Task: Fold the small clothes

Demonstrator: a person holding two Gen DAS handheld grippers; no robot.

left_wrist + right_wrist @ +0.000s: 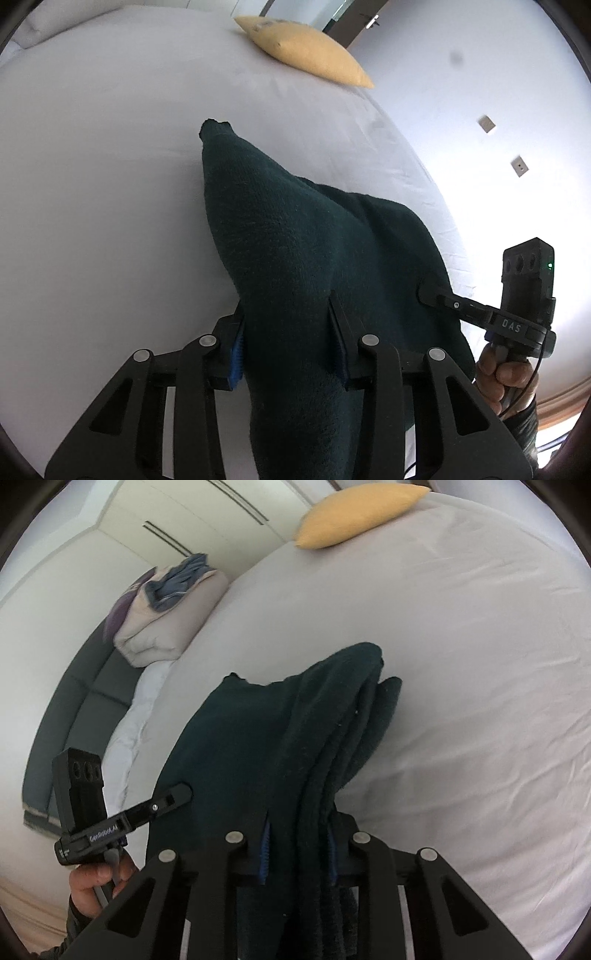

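Both grippers, left [291, 332] and right [297, 849], clamp the dark green garment [295, 240]. It hangs bunched (several folds) over the white bed [92, 147].

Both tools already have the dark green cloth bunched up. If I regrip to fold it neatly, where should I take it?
Probably at the far loose corner of the dark green cloth, coming from above over the bed. It sticks out as one thin layer. The part in the right tool is stacked in several folds; the left tool pinches a thick bunch.
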